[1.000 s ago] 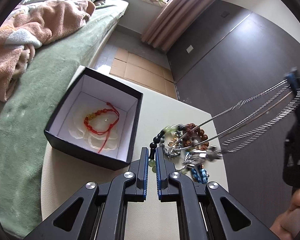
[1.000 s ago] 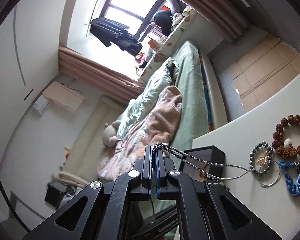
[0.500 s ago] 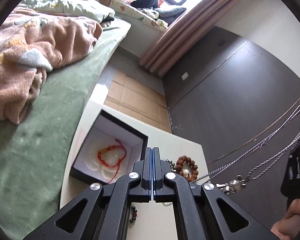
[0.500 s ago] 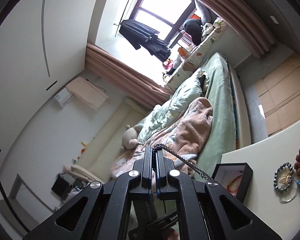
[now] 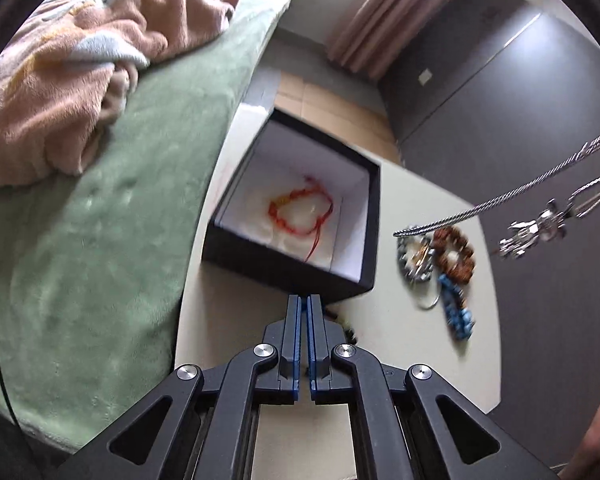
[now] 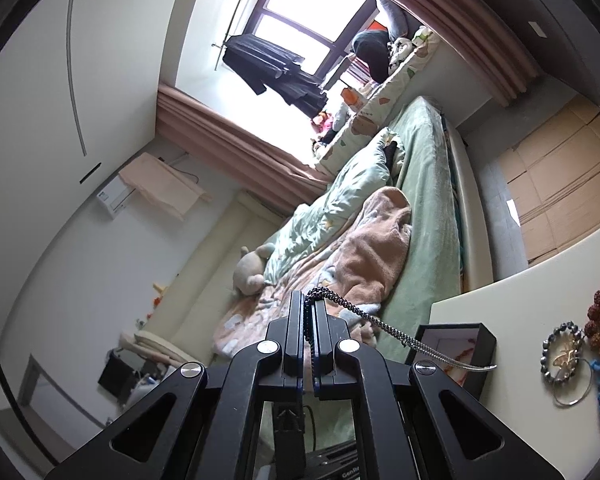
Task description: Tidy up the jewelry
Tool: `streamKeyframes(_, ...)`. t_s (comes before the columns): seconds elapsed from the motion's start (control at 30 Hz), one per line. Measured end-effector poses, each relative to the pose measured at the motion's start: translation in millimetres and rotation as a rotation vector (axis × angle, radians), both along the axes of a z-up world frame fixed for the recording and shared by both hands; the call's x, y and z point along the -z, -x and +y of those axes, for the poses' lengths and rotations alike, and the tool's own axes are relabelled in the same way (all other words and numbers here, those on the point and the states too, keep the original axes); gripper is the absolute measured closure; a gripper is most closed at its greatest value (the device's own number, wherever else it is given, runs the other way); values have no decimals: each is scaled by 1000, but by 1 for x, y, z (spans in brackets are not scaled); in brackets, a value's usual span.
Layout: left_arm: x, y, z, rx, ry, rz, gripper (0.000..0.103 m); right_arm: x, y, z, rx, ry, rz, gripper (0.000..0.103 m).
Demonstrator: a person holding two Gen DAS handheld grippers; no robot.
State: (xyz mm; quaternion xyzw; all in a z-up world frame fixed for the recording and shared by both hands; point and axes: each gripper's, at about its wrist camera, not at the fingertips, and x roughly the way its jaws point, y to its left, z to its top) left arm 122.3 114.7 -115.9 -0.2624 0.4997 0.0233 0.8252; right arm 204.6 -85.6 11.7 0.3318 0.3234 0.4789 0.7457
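An open black box [image 5: 364,236] with a white lining holds a red cord bracelet [image 5: 300,216] on the cream table [image 5: 400,344]; the box also shows in the right wrist view [image 6: 460,332]. My right gripper [image 6: 309,304] is shut on a silver chain necklace [image 6: 380,326], which hangs in the air to the right of the box with its silver pendant [image 5: 532,232]. My left gripper [image 5: 304,300] is shut, just in front of the box; dark beads [image 5: 350,330] peek from beside its fingers, and whether it holds them is hidden.
A brown bead bracelet [image 5: 456,248], a grey bead bracelet [image 5: 416,256], a blue bracelet [image 5: 458,312] and a thin ring [image 6: 572,384] lie on the table right of the box. A green bed [image 5: 80,280] with a pink blanket [image 5: 80,76] borders the table's left edge.
The left gripper closed from a narrow gap to shut and swung, tilting the view over the box. The right gripper lifted the chain and its pendant off the jewelry pile into the air.
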Motion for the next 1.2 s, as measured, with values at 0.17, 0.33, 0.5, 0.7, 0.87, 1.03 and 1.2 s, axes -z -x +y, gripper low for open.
streamKeyframes(0.17, 21, -3, -17, 61, -87, 94, 100, 3, 2, -7, 15, 16, 5, 98)
streamKeyframes(0.33, 30, -5, -28, 108, -151, 127, 97, 7, 3, -19, 38, 9, 14, 98)
streamKeyframes(0.5, 25, -2, -29, 102, -195, 91, 6, 14, 0, -32, 67, 6, 43, 98)
streamKeyframes(0.7, 24, 0, -26, 72, -254, 88, 29, 16, -1, -40, 85, 17, 54, 98)
streamKeyframes(0.87, 32, -5, -32, 103, -270, 122, 70, 14, -1, -47, 95, 4, 56, 98)
streamKeyframes(1.03, 37, -10, -49, 125, -380, 129, 73, 16, 0, -48, 92, 3, 61, 98)
streamKeyframes(1.2, 38, -6, -56, 155, -404, 114, 95, 12, 2, -43, 74, 8, 40, 98)
